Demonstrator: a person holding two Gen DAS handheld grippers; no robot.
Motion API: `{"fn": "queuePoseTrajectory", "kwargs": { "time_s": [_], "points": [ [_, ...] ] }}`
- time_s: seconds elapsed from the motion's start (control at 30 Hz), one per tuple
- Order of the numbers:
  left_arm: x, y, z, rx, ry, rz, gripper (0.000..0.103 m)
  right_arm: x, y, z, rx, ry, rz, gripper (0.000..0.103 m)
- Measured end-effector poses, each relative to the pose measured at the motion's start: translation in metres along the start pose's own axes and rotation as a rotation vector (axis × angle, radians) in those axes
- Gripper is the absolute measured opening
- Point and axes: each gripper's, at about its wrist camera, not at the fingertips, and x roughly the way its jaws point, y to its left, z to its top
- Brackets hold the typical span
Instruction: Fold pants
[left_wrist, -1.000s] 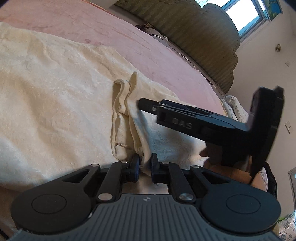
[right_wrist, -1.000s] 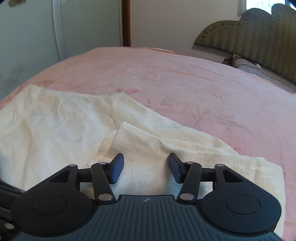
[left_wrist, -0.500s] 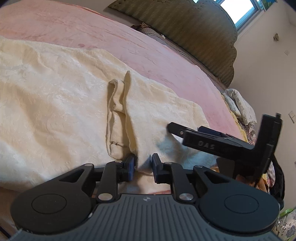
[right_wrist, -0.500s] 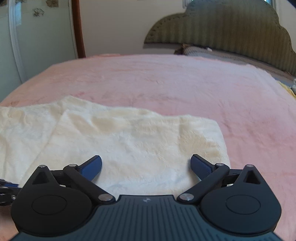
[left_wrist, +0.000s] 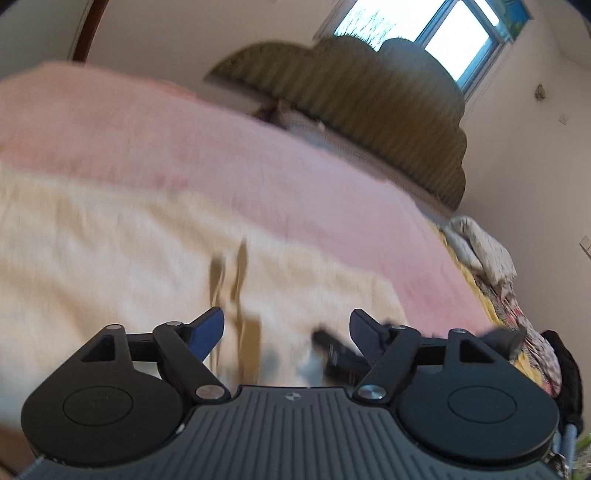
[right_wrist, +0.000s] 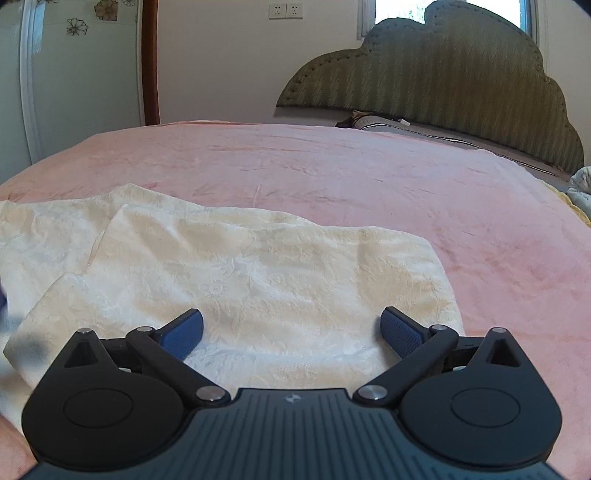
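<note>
Cream embossed-fabric pants (right_wrist: 236, 280) lie folded flat on the near part of a pink plush-covered bed (right_wrist: 332, 173), with one folded layer resting on another at the left. Behind the bed stands a green scalloped padded headboard (right_wrist: 443, 77), with a grey pillow (right_wrist: 406, 127) at its foot. A crumpled pale quilt (left_wrist: 480, 247) lies at the bed's right edge.

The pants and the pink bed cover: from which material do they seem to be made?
The pants: cream woven cloth, perhaps cotton, matte; a raised flower-like pattern and soft creases show. The pink bed cover: probably plush fleece, matte; its nap shows darker brush streaks. The exact fibre of either cannot be told.
</note>
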Motion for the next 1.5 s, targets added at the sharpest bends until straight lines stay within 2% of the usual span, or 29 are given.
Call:
{"fn": "queuePoseTrajectory", "kwargs": {
  "time_s": [0.07,0.13,0.3,0.37,0.43,0.5,0.57,0.9,1.13,1.23,1.37,1.43,1.5],
  "points": [
    [0.017,-0.015,0.015,0.107,-0.016,-0.01,0.088,0.0,-0.001,0.0,0.006,0.001,0.005,0.103],
    [0.043,-0.025,0.021,0.171,-0.006,0.02,0.089,-0.001,-0.001,-0.001,0.004,0.005,0.005,0.103],
    [0.113,-0.027,0.014,0.252,0.096,0.213,0.085,-0.003,-0.011,0.012,0.0,0.072,0.026,0.103],
    [0.13,-0.019,0.004,0.273,0.129,0.261,0.088,0.003,-0.015,0.014,-0.002,0.102,0.031,0.103],
    [0.125,-0.018,-0.006,0.323,0.089,0.266,0.09,0.006,-0.015,0.013,-0.014,0.097,0.038,0.103],
    [0.122,-0.02,-0.01,0.35,0.085,0.284,0.099,0.007,-0.014,0.011,-0.007,0.084,0.03,0.103],
    [0.119,-0.019,-0.012,0.352,0.087,0.292,0.103,0.007,-0.01,0.007,-0.008,0.057,0.02,0.103],
    [0.105,-0.014,-0.017,0.31,0.078,0.338,0.103,0.001,-0.011,-0.002,-0.005,0.029,0.015,0.103],
    [0.087,-0.009,-0.026,0.287,0.057,0.335,0.103,-0.001,-0.01,-0.003,-0.007,0.022,0.012,0.103],
    [0.066,0.0,-0.02,0.206,0.049,0.323,0.101,-0.001,-0.011,-0.003,-0.003,0.02,0.014,0.103],
    [0.015,0.03,-0.016,0.059,-0.037,0.318,0.102,-0.005,-0.012,-0.002,0.002,0.036,0.024,0.103],
    [-0.011,0.048,-0.013,0.059,-0.035,0.361,0.102,-0.016,-0.008,0.006,0.031,0.062,0.019,0.103],
    [-0.037,0.066,-0.01,0.069,-0.052,0.439,0.102,-0.035,0.013,0.012,-0.014,-0.002,0.037,0.103]
  ]
}}
